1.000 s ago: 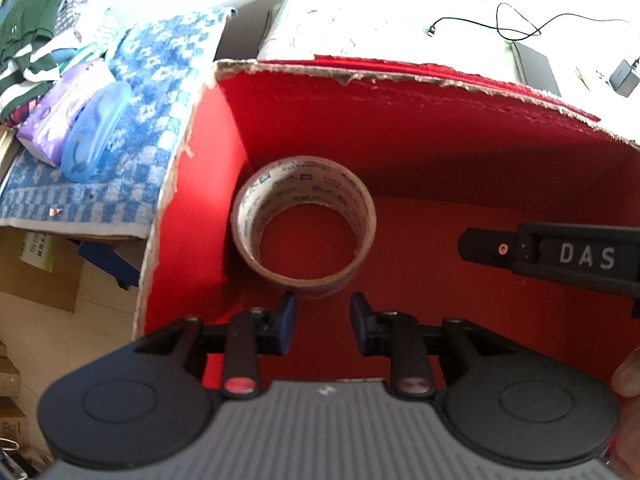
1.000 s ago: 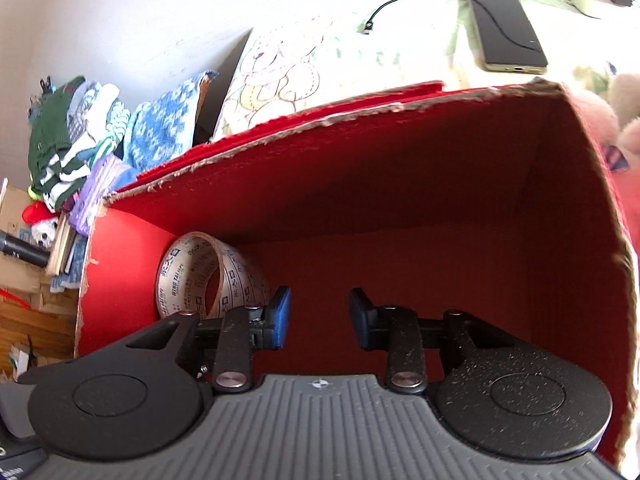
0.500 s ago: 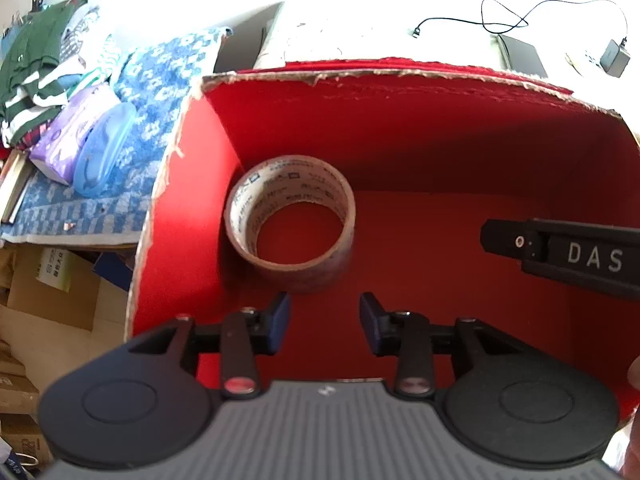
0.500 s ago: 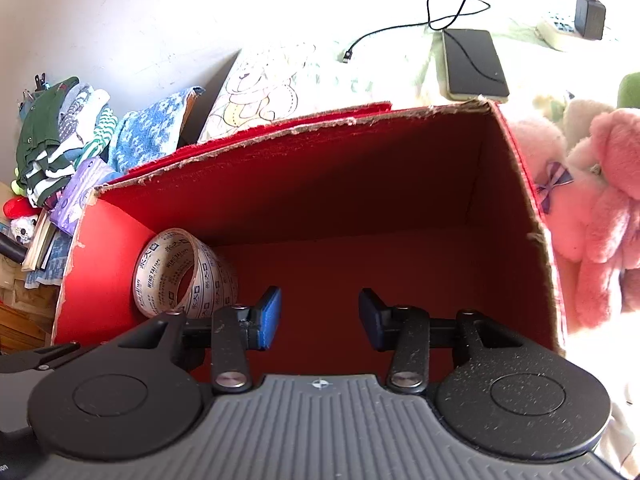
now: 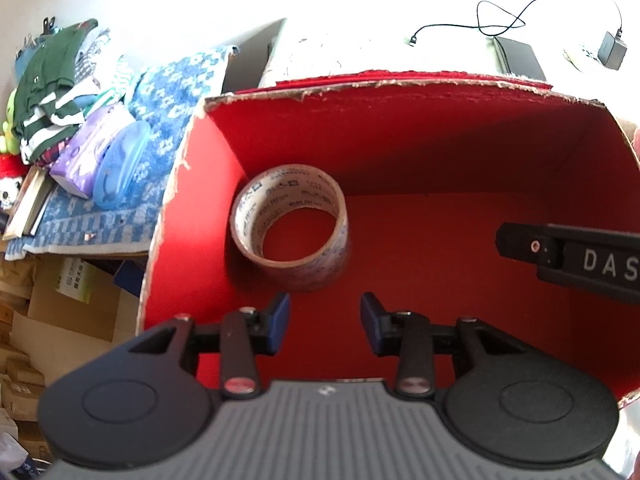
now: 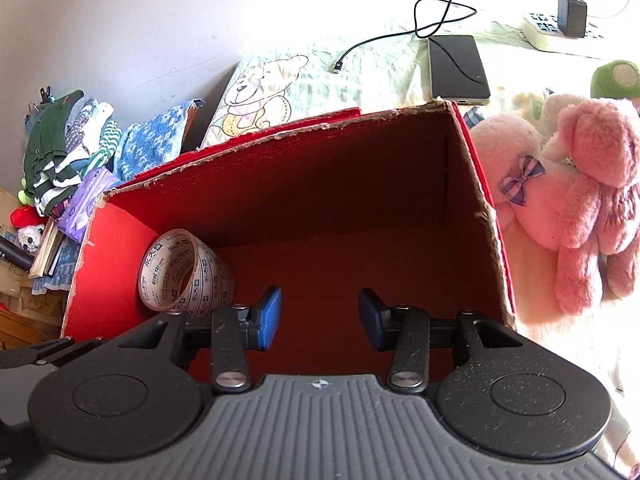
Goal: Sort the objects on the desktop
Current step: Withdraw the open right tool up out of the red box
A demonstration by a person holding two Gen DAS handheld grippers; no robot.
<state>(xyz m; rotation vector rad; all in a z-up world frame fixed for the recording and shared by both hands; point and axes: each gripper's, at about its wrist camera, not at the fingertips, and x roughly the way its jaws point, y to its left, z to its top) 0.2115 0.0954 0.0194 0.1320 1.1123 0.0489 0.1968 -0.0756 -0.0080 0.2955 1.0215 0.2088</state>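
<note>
Pulled back and up from the red box [image 5: 400,152], tape roll [image 5: 290,232] left inside; left gripper [image 5: 325,326] and right gripper [image 6: 319,318] both spread, empty, free for another object.

White letters "DAS" stand on the right gripper [image 5: 576,258]; "WING TAI" is printed inside the tape roll [image 6: 186,278].

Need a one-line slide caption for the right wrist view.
Open right tongs above red box holding a tape roll.
</note>
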